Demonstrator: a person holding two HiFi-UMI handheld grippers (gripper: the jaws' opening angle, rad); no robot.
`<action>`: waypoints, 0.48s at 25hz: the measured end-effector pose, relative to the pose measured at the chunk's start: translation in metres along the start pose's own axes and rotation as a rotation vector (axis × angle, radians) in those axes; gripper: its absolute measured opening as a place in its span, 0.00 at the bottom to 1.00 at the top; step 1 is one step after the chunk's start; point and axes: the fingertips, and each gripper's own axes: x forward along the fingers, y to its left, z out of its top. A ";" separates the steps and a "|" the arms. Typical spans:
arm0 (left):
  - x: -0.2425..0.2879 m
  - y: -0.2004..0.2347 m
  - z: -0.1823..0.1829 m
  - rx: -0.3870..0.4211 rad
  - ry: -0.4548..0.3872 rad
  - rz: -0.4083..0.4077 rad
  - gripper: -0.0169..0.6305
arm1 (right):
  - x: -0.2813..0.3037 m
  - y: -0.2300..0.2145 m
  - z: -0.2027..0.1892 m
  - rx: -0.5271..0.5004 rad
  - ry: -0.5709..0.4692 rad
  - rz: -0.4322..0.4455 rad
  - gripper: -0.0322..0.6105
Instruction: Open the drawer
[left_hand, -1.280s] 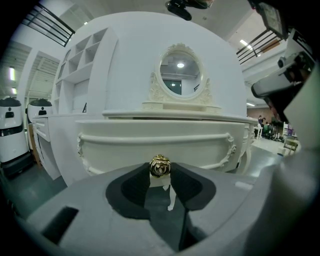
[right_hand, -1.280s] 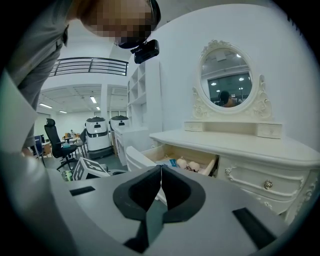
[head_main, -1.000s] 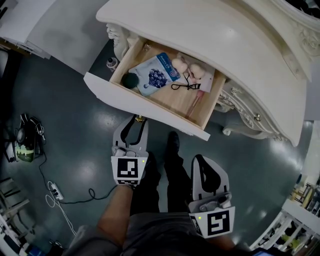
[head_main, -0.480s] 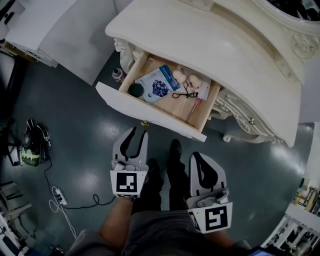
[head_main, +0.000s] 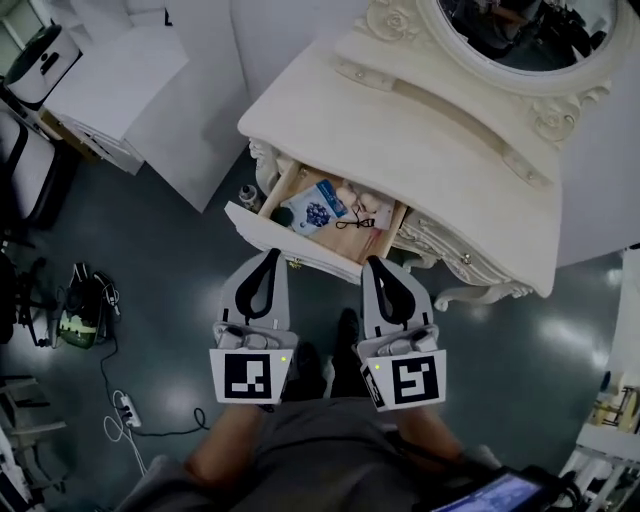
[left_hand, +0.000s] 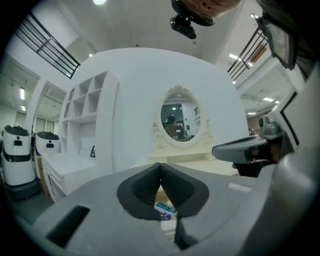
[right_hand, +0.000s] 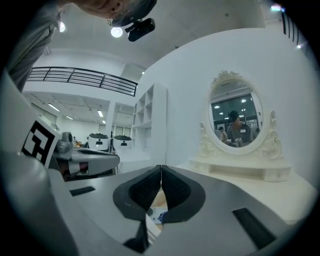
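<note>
The cream dressing table's drawer (head_main: 252, 224) stands pulled out, its wooden inside showing a blue packet (head_main: 318, 213), a dark round thing and a black looped tool. My left gripper (head_main: 272, 254) hangs just in front of the drawer's front panel. Its jaws have just been closing and are now shut with nothing between them (left_hand: 161, 165). My right gripper (head_main: 375, 262) is beside it at the drawer's right end, also shut on nothing (right_hand: 161, 167). Both point level toward the table. I cannot tell whether either tip touches the drawer front.
The table top (head_main: 430, 140) carries an oval mirror (head_main: 520, 30). A white cabinet (head_main: 110, 90) stands to the left. Cables and a power strip (head_main: 120, 405) lie on the dark floor at the left. The person's legs and shoes (head_main: 345, 330) are below the drawer.
Both grippers have risen, and the view has pulled back from the table. The left jaws went from open to shut. The right gripper came level with the left. The drawer stays open.
</note>
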 end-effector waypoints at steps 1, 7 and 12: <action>-0.002 0.000 0.011 0.006 -0.004 0.006 0.05 | 0.000 0.001 0.008 -0.009 -0.009 0.002 0.07; -0.012 -0.006 0.042 0.048 -0.031 0.022 0.05 | -0.001 0.007 0.028 -0.038 -0.042 0.014 0.07; -0.016 -0.006 0.045 0.026 -0.024 0.035 0.05 | 0.001 0.009 0.033 -0.065 -0.048 0.025 0.07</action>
